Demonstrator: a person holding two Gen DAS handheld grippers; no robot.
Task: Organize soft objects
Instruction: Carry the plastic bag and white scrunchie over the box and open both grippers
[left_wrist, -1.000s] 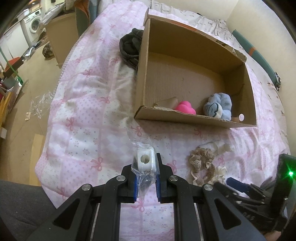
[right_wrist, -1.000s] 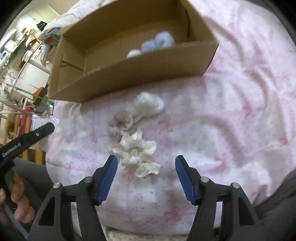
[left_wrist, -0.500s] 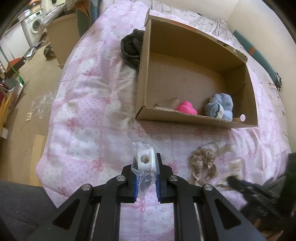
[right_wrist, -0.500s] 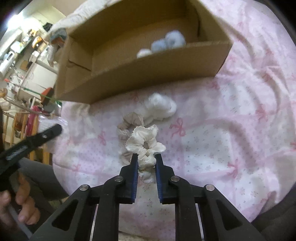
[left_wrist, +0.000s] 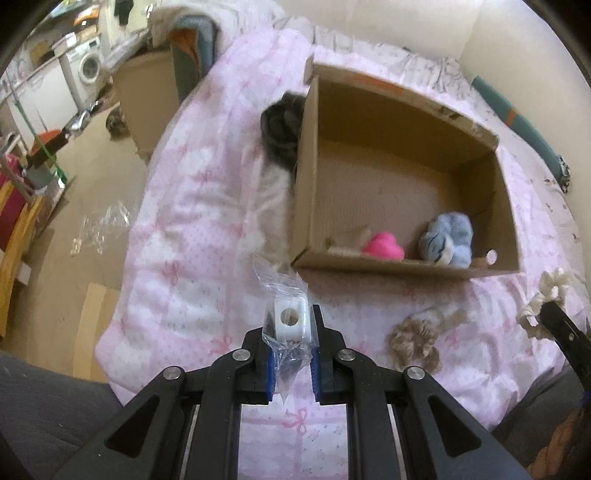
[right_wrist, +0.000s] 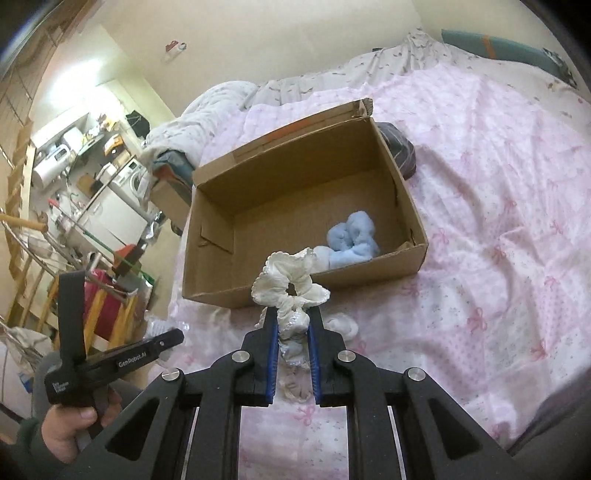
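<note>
My left gripper (left_wrist: 292, 325) is shut on a clear plastic bag holding a white foam block (left_wrist: 288, 319), held above the pink quilt in front of the cardboard box (left_wrist: 310, 177). My right gripper (right_wrist: 292, 325) is shut on a white scrunchie (right_wrist: 291, 286) and holds it lifted in front of the box (right_wrist: 406, 192); it shows at the right edge of the left wrist view (left_wrist: 546, 295). Inside the box lie a blue fluffy item (left_wrist: 448, 240) and a pink soft object (left_wrist: 384, 249). A beige scrunchie (left_wrist: 417, 339) lies on the quilt.
A dark bundle of cloth (left_wrist: 280, 129) lies against the box's left wall. A small white soft item (right_wrist: 343, 325) lies on the quilt below the right gripper. The bed's left edge drops to a floor with plastic wrap (left_wrist: 103, 229).
My right gripper closed on the white scrunchie and lifted it off the quilt toward the box. My left gripper still holds the bagged foam block, raised slightly.
</note>
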